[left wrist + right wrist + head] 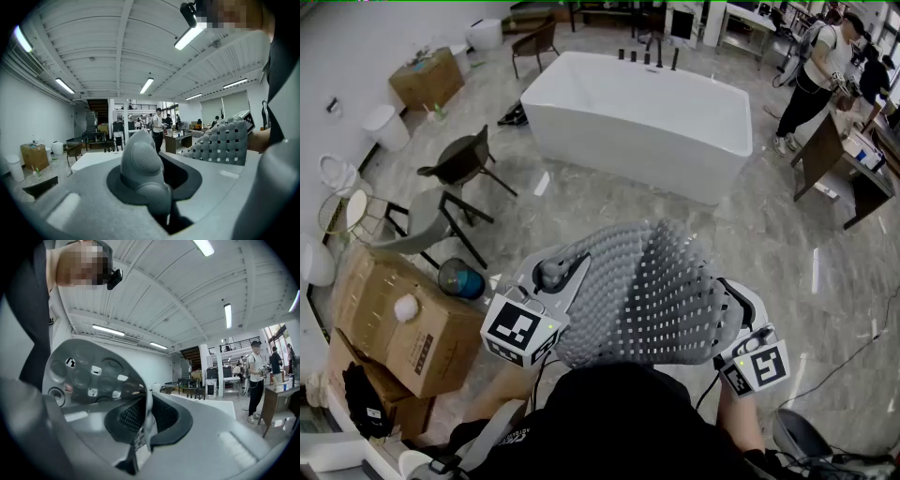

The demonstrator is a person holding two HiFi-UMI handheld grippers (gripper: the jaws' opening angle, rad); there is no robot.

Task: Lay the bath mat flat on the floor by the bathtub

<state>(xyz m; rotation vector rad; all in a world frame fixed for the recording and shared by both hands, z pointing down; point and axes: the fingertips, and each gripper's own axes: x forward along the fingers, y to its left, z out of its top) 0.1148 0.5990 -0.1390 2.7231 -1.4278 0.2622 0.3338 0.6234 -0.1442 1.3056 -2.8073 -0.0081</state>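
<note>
Beyond the person's dark top, the head view shows the grey bath mat held up between left gripper and right gripper, well short of the white bathtub; print on the cardboard box is unreadable. The left gripper view shows jaws pinching a bunched fold of mat; the right gripper view shows jaws clamped on its thin edge.
</note>
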